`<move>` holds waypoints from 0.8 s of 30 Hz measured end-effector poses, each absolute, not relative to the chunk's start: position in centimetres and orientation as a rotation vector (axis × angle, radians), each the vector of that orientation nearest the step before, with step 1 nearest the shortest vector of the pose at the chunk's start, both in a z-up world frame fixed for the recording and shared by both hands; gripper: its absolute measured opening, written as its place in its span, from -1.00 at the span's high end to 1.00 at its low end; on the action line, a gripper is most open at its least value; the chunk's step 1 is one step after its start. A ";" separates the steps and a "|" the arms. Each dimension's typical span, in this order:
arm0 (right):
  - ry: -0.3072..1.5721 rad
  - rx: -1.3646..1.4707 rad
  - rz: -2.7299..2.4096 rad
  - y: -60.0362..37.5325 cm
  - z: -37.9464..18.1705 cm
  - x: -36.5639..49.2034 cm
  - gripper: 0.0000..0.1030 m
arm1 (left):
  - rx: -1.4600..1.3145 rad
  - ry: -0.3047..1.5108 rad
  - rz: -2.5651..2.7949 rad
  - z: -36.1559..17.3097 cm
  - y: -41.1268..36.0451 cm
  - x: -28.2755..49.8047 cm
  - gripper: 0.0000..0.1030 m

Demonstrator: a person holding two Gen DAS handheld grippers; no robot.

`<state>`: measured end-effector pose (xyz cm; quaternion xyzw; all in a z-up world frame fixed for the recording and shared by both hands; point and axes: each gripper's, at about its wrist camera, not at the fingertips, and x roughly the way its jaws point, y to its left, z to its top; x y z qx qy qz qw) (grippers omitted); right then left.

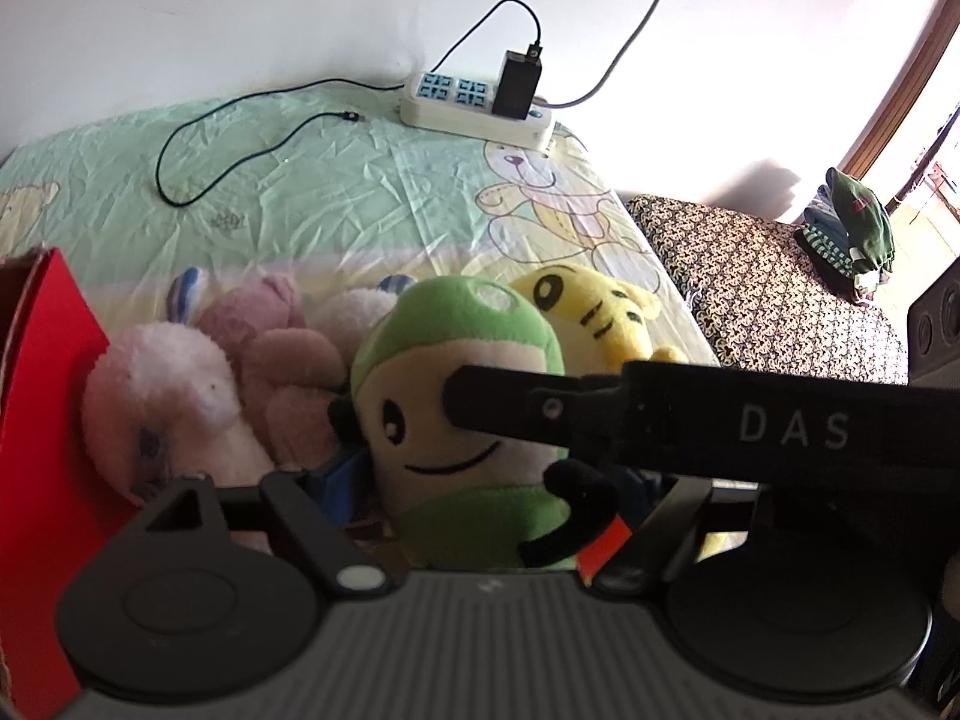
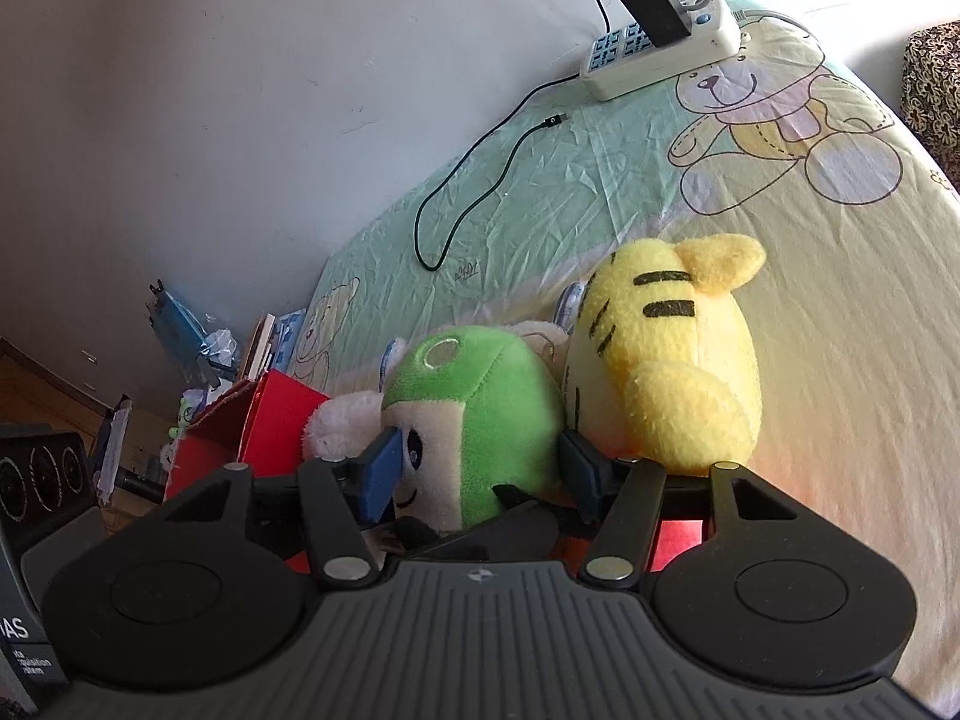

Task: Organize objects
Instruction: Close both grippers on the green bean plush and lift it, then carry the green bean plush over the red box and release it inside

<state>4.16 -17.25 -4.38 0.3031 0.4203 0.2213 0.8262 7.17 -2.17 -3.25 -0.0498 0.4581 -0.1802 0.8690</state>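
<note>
**Green plush straddled in the crowded red box**

The right claw (image 2: pixel 480 474) is spread around the green plush (image 2: pixel 480 402), one blue pad at its face and one at its far side; whether they press, I cannot tell. The left claw (image 1: pixel 486 486) is largely hidden, so its state is unclear. The toy stands upright in the red box (image 2: pixel 276 420), probably wedged by its neighbours: the yellow tiger plush (image 2: pixel 666 372) touches it at 3 o'clock, and the white plush (image 1: pixel 174 396) and pink plush (image 1: pixel 282 360) lie at 9. Free room is likely straight up. Beyond, at 12, the bed (image 2: pixel 840 360) lies open up to the black cable (image 2: pixel 480 144) and the power strip (image 2: pixel 660 54).
</note>
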 end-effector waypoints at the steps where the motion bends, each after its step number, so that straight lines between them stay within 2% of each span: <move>1: 0.887 0.648 0.477 -17.3 -4.3 4.0 -0.11 | -0.104 0.955 -0.376 -3.1 -2.1 7.1 -0.51; 11: 0.891 0.713 0.524 -17.8 -3.4 0.8 -0.10 | -0.061 0.906 -0.377 -1.2 -1.9 3.0 -0.48; 24: 0.746 0.709 0.617 -14.2 0.0 -2.4 -0.10 | 0.005 0.692 -0.334 3.0 2.2 -1.6 -0.48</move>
